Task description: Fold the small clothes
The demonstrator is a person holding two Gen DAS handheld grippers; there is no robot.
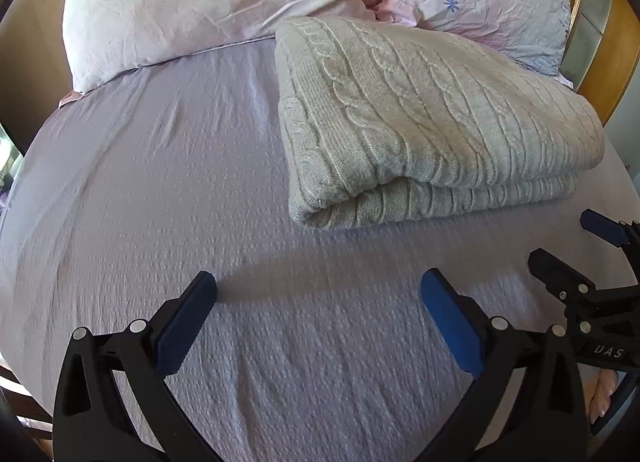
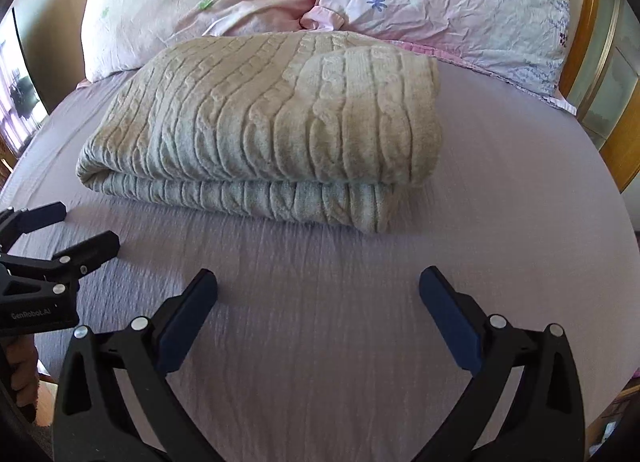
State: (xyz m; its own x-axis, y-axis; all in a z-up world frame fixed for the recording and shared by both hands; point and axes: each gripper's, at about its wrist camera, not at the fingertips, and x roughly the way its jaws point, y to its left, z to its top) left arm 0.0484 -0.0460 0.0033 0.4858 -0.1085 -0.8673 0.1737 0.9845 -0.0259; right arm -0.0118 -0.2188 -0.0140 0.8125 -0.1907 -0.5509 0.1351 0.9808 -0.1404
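Left wrist view: folded sweater (image 1: 432,122) on bed (image 1: 160,202), both tools spread.

Left hand-held gripper (image 1: 318,286) and right hand-held gripper (image 2: 318,286) side by side, both spread wide, nothing between the jaws.

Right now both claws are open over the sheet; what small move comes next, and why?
Probably none on the knit sweater: it already lies folded in stacked layers on the bed sheet. The left claw and right claw hold nothing, so I would draw them back.
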